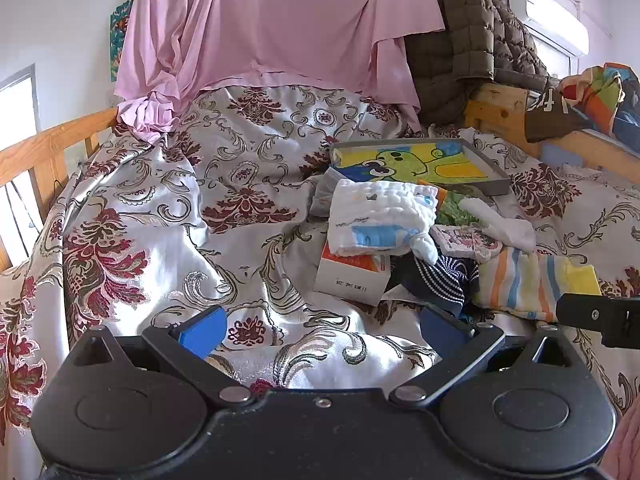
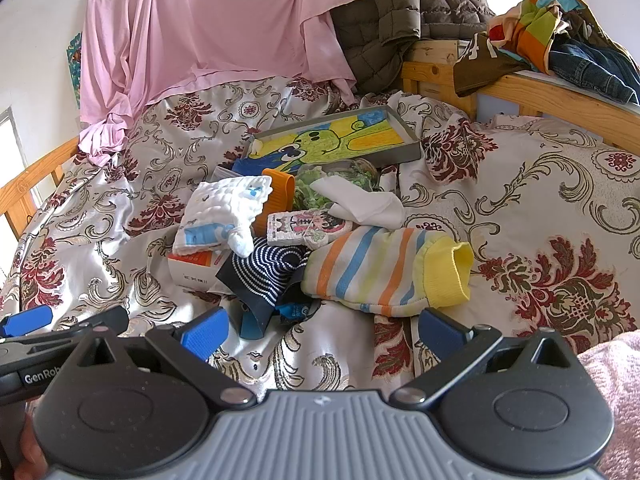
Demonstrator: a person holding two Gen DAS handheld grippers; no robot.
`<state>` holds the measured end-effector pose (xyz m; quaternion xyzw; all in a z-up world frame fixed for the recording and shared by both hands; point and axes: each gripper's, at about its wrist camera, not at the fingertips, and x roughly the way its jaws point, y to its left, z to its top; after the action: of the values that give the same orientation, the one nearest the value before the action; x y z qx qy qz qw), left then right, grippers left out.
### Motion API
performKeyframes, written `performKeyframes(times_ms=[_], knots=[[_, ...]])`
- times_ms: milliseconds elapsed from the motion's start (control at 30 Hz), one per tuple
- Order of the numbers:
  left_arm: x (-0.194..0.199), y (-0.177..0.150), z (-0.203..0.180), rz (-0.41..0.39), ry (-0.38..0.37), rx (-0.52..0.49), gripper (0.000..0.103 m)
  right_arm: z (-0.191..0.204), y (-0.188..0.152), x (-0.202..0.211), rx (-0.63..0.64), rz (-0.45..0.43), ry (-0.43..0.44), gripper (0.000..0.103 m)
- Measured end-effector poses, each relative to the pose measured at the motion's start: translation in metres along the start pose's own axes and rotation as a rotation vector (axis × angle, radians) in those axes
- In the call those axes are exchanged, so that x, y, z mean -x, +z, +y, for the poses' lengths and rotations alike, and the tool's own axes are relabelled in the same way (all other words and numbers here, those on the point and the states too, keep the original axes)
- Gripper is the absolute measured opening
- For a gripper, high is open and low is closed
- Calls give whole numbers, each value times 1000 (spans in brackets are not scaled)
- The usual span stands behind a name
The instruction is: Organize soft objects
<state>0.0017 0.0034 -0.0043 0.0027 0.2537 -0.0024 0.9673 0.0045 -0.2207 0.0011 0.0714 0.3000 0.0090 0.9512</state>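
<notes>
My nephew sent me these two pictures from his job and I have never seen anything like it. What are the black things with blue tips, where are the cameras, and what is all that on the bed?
Each picture comes from a camera on a hand-held tool that a person carries, looking forward along its two blue-tipped jaws. One shows the left gripper, the other the right gripper. Both stand open and hold nothing.

Below them is a flowered bedspread with a small heap: a white cloth lying on a small box, a striped sock with a yellow cuff, a dark striped garment, a white sock and a framed drawing. A pink sheet hangs behind.
</notes>
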Motion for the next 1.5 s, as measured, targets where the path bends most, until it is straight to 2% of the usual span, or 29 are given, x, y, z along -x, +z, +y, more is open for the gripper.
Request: performKeyframes(times_ms=[367,600,833,1033,1167,1267,1367,1500], knots=[[2,2,1,-12,-4,8,102,1,7,9,-35,-16,17,103],[1,9,1,-17,-64,26,102,-10,13,13,-74,-98,69,103],[-8,14,-7,-45,-142,-28,102,-17,33,12,23,-233,84,103],[-22,20,-21,-75,-194,-110,102,-24,43,-17,96,-218,128,103],[-40,27,-27,-74,-209,-121,102,-33,53,-39,68,-221,131,103],[-53,33,-32,-83,-217,-145,102,-46,63,-62,19,-182,142,103],[-64,42,-38,-97,-218,-191,102,-55,72,-86,14,-146,109,103],[-77,52,-47,-113,-235,-264,102,-61,83,-113,32,-99,155,103]])
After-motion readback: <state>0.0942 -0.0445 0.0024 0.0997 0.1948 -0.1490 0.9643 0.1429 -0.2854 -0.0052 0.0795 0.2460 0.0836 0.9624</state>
